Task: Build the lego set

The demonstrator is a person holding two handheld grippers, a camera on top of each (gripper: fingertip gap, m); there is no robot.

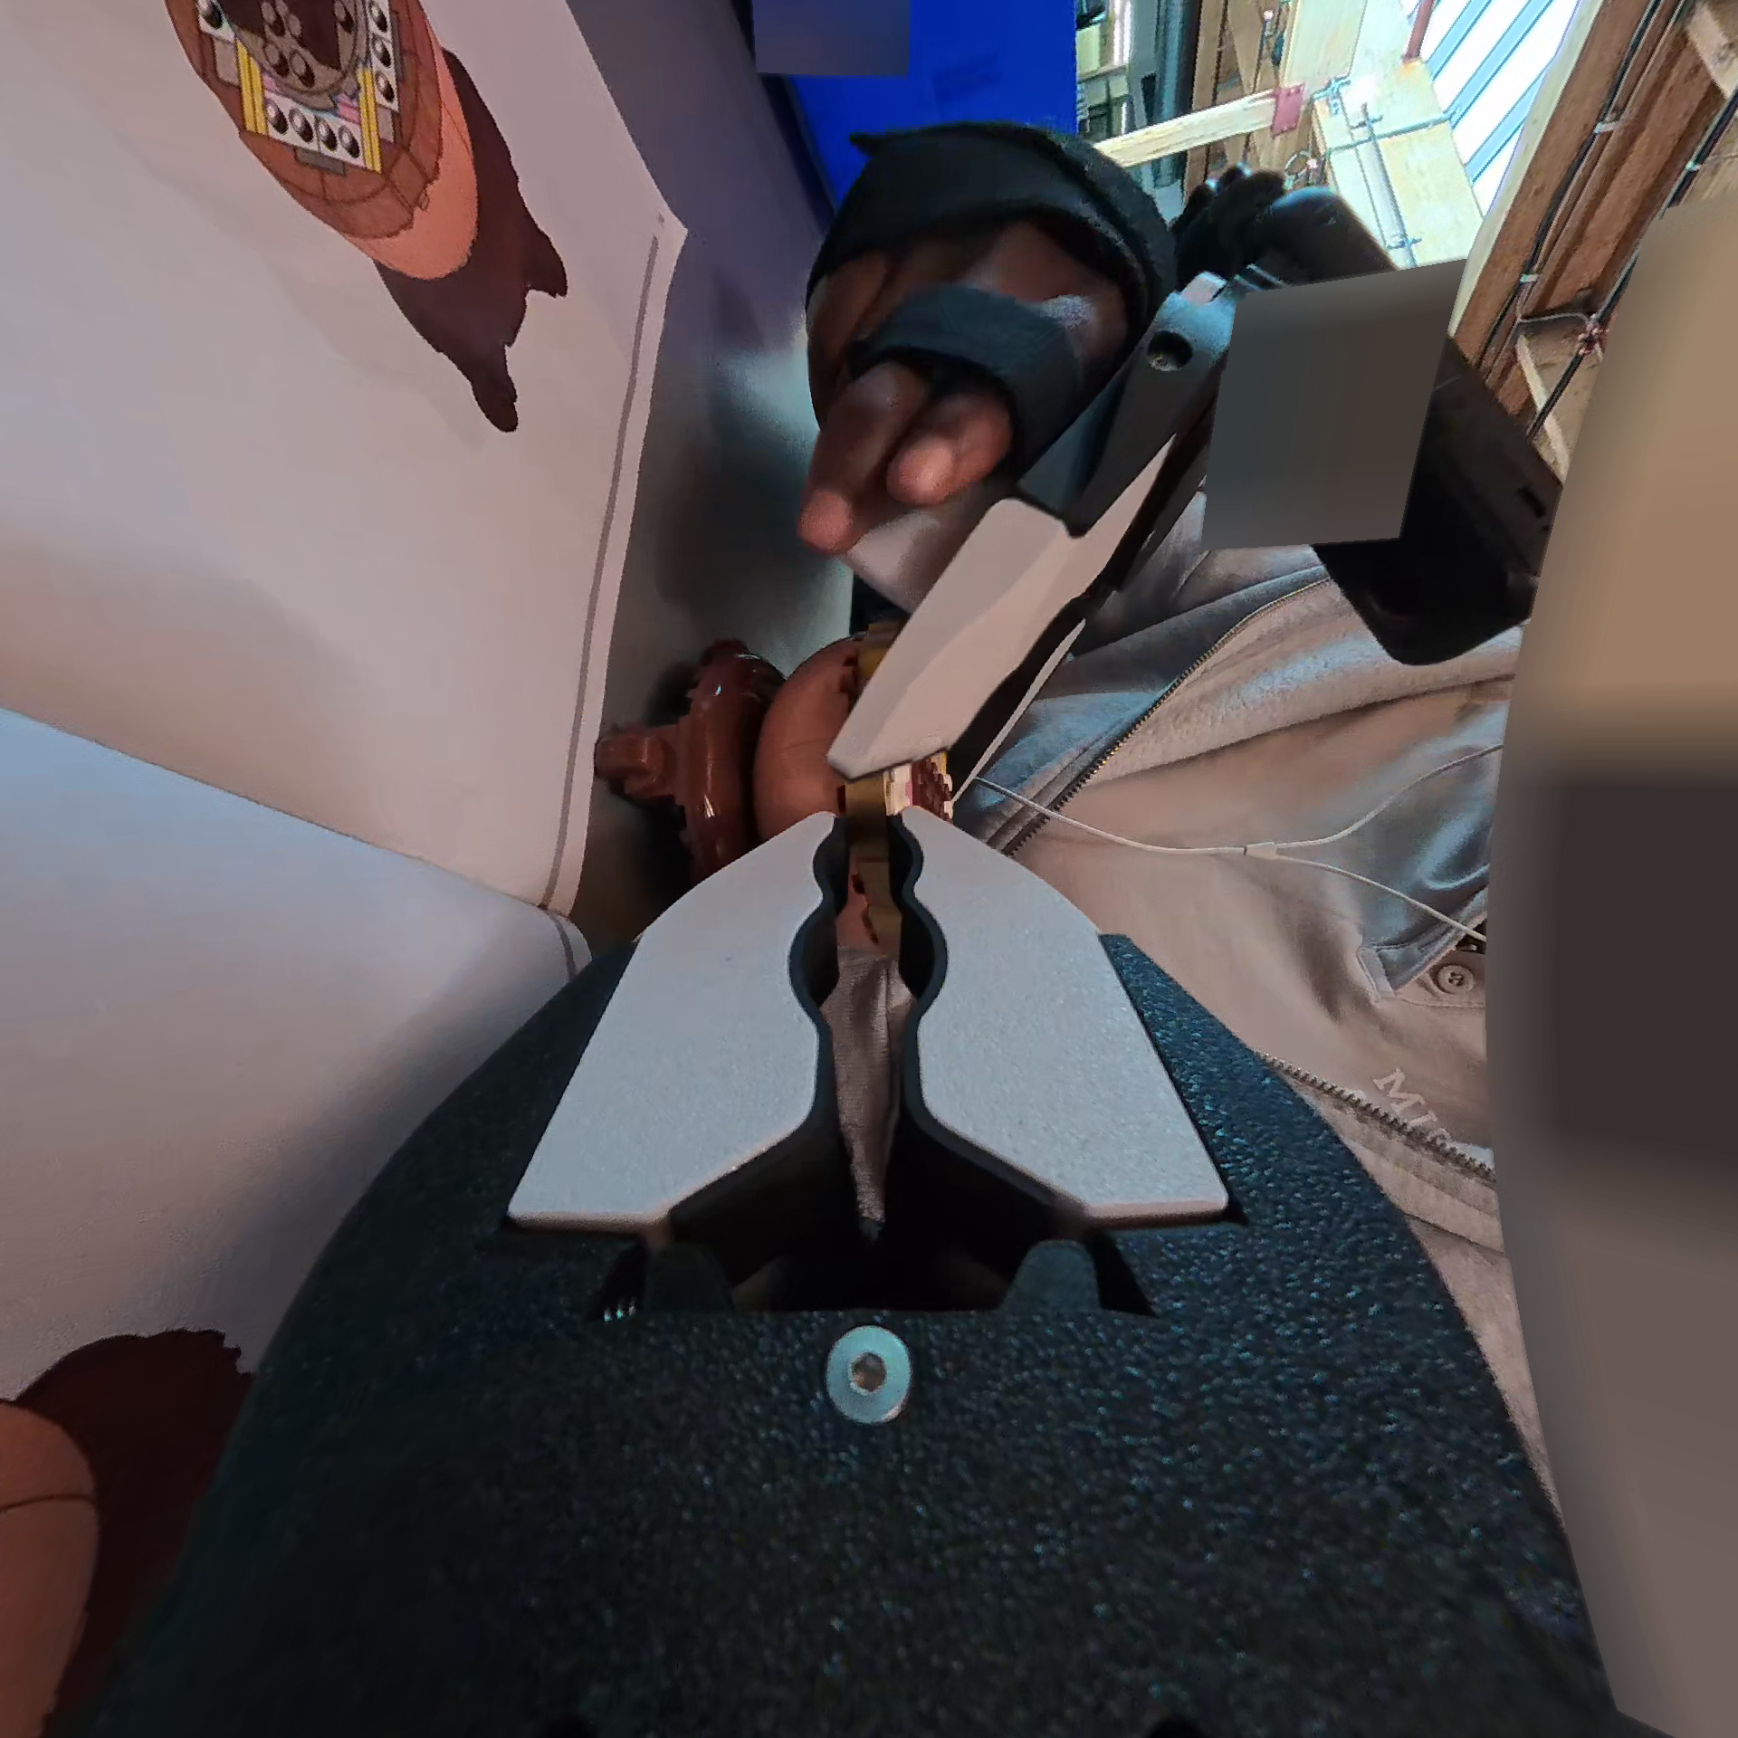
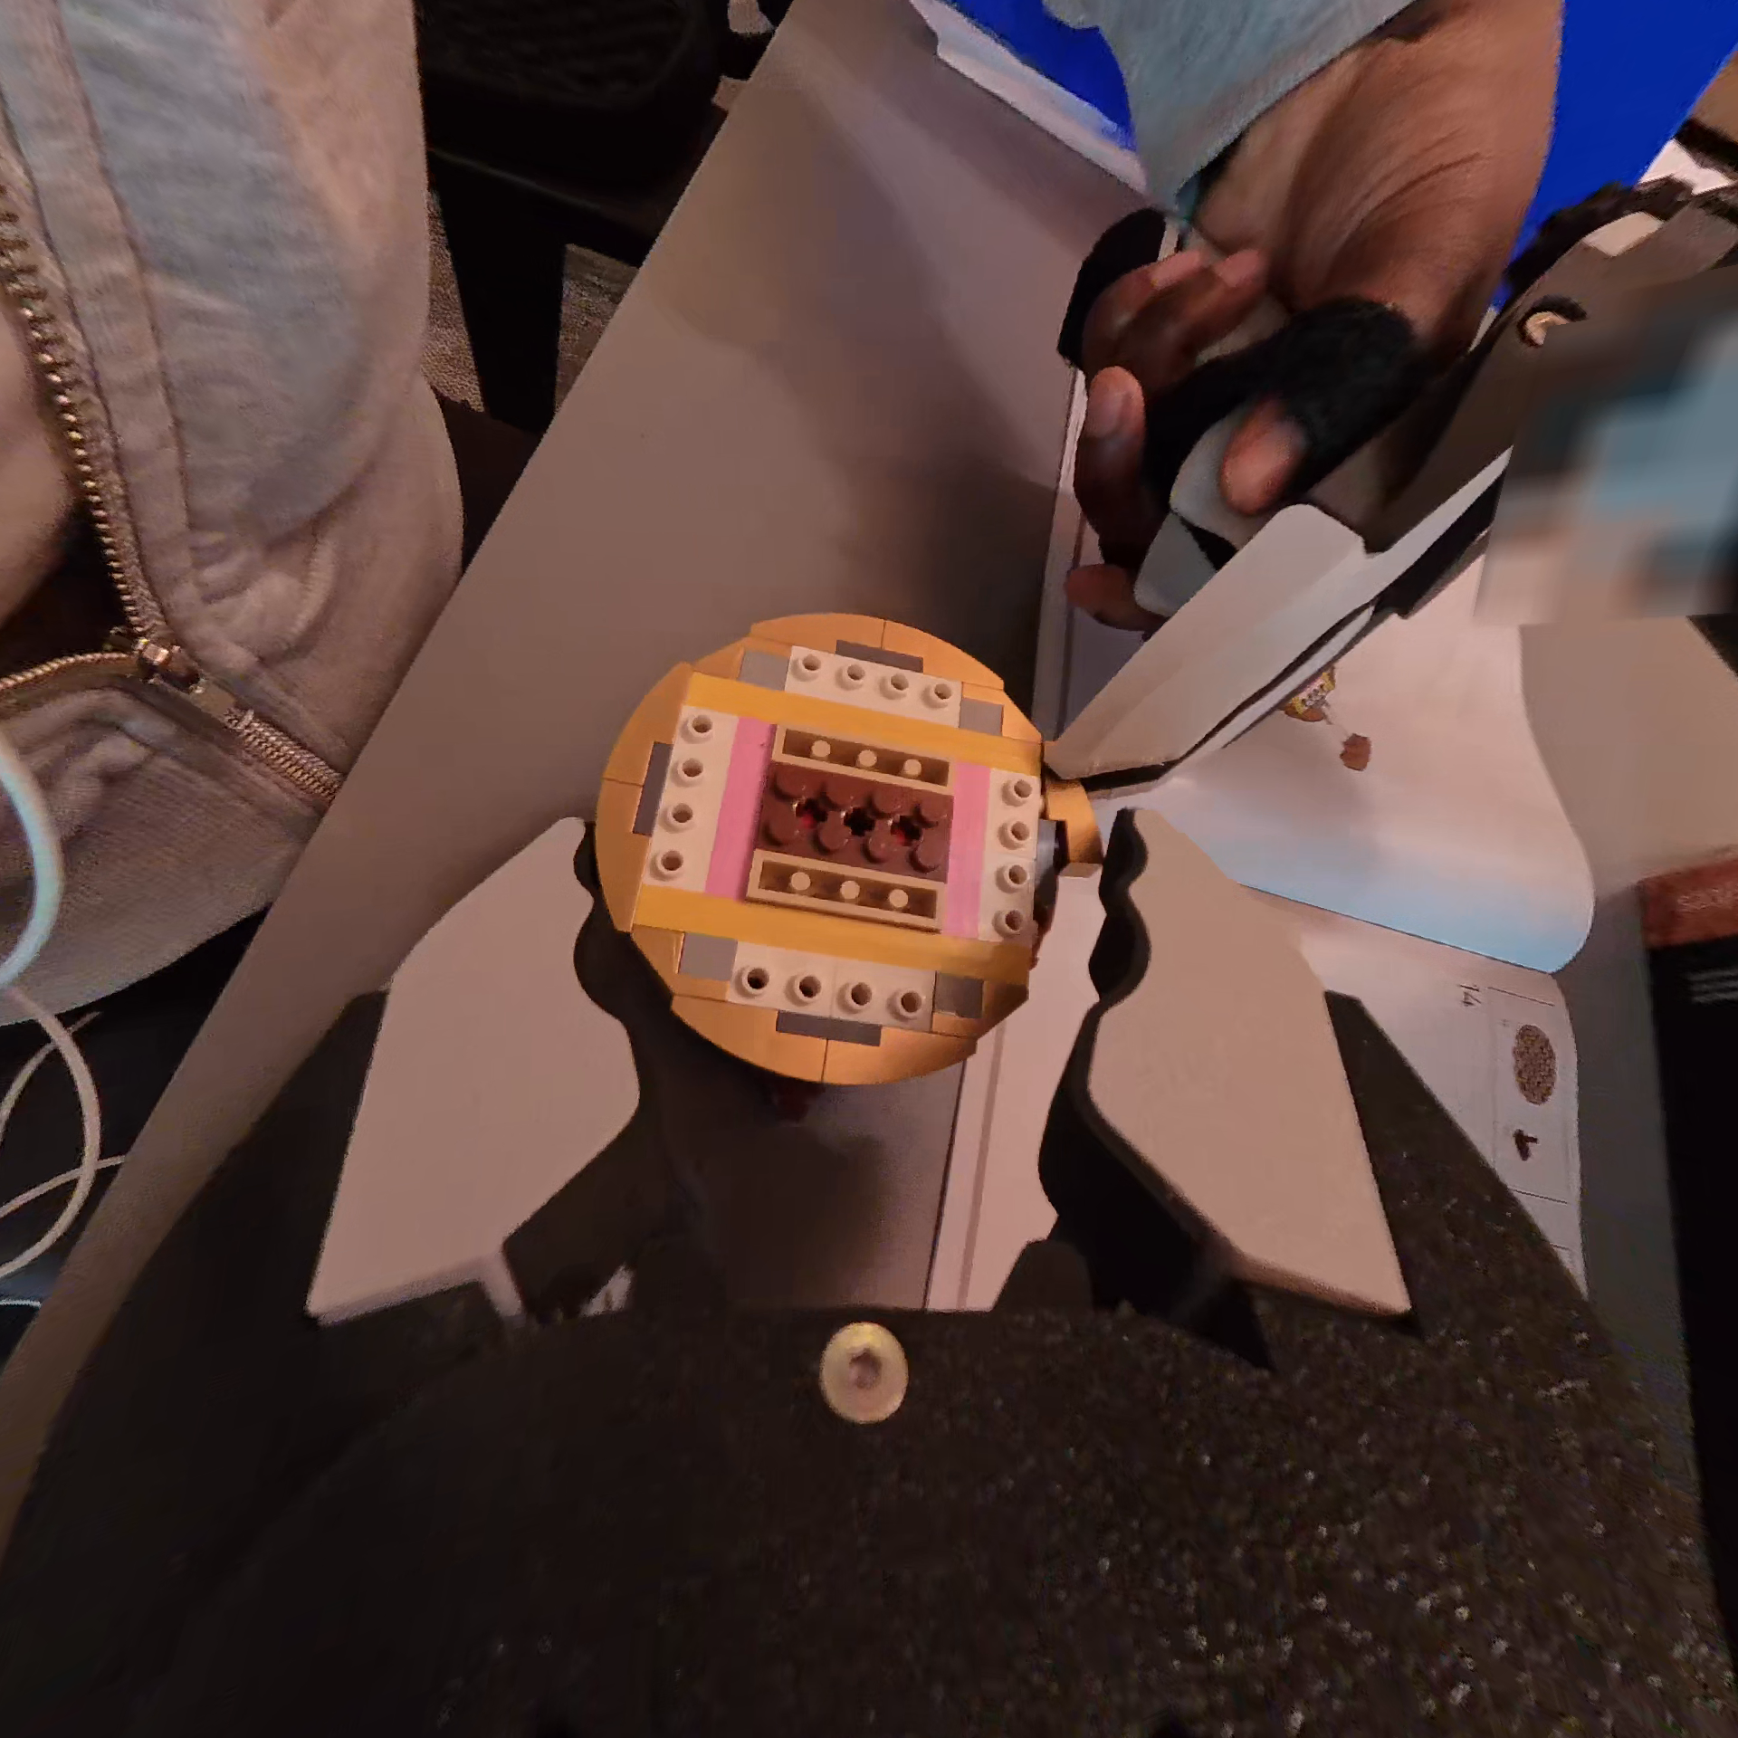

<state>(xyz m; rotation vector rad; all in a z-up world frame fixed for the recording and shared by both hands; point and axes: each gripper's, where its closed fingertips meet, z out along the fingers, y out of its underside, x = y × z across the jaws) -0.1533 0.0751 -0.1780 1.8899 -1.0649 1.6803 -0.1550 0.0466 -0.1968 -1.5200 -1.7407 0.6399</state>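
At centre frame our left claw (image 1: 870, 828) pinches the tan piece (image 2: 1072, 828) just right of the round build (image 2: 818, 846) — our right claw (image 2: 846, 846) gapes wide, empty.

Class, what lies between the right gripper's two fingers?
Inside the open right gripper lies the round tan lego model, seen in the right wrist view.

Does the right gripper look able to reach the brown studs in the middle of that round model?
Probably yes. The right gripper faces the round model's studded top with jaws open, and nothing covers the brown studs. The left gripper only pinches a tan piece at the model's edge.
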